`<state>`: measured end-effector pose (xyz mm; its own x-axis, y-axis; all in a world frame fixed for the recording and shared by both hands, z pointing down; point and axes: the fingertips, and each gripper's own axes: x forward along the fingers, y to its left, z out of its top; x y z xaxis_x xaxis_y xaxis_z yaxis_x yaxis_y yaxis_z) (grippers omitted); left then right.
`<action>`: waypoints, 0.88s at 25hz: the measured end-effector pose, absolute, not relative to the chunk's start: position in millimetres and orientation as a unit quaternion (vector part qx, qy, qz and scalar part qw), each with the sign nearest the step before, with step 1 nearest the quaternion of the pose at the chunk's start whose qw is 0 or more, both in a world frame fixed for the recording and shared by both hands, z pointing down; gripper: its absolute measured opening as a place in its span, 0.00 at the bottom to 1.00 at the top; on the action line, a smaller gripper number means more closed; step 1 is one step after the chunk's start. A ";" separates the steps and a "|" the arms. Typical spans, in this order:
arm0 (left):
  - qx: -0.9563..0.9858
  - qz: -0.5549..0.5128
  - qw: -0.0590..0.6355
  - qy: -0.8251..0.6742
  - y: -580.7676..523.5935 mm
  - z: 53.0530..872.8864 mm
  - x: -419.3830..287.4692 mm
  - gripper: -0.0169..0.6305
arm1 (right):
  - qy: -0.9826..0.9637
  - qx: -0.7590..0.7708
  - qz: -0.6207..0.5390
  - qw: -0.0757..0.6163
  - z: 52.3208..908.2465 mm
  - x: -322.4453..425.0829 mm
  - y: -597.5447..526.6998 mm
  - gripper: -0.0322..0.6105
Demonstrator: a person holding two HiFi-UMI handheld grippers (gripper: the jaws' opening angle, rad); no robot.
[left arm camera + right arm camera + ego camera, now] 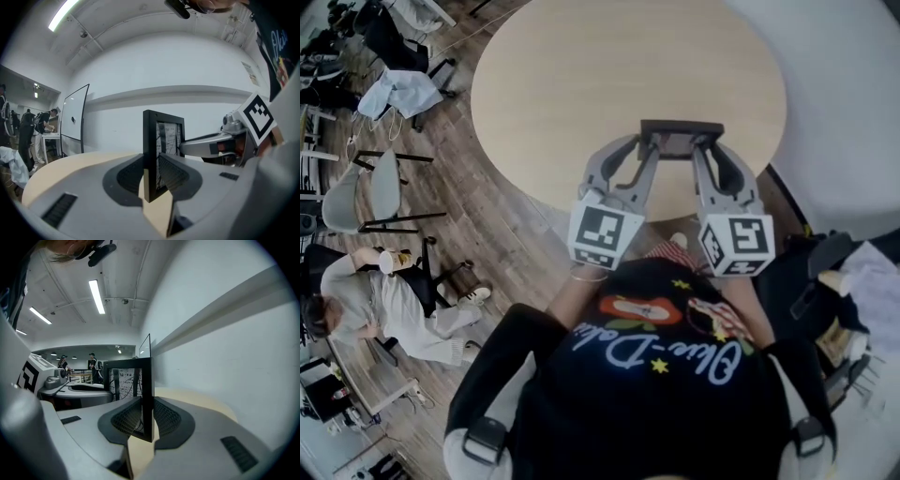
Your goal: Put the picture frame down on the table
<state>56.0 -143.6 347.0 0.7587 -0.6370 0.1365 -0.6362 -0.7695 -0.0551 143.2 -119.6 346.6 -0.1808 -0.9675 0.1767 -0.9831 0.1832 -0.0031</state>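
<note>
Ribbed grey pads (172, 174) of the left gripper (152, 176) press on one upright side of the picture frame (161, 140), jaws narrowed to the thickness of its edge. The right gripper (143, 420) clamps the opposite side the same way, its meshed pads flat against the moulding.

Between them the frame stands upright, a slim rectangle with a matte black, square-cut border. Its glazed front shows a pale sheet covered in fine dark line work. From the head view it hangs over the near edge of the table (581, 75); whether its bottom edge touches the top cannot be told.

Both grippers are smooth grey plastic with curved arms, each carrying a white cube (605, 234) printed with black square markers. The table is round, with a light, even wood-tone top. Around it lies dark plank flooring (487, 197), with a chair (370, 192) and a seated person in grey (384, 300) to the left. A whiteboard (75, 117) stands by the plain white wall.
</note>
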 end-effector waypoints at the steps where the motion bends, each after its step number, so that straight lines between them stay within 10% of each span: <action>1: -0.935 -0.075 0.002 0.345 -145.8 348.3 58.5 0.17 | -0.770 0.632 0.056 0.067 348.4 146.7 -123.2 0.17; 22: -0.895 -0.090 -0.005 0.438 -174.3 356.1 110.5 0.17 | -0.828 0.554 0.059 0.073 356.1 202.0 -170.4 0.17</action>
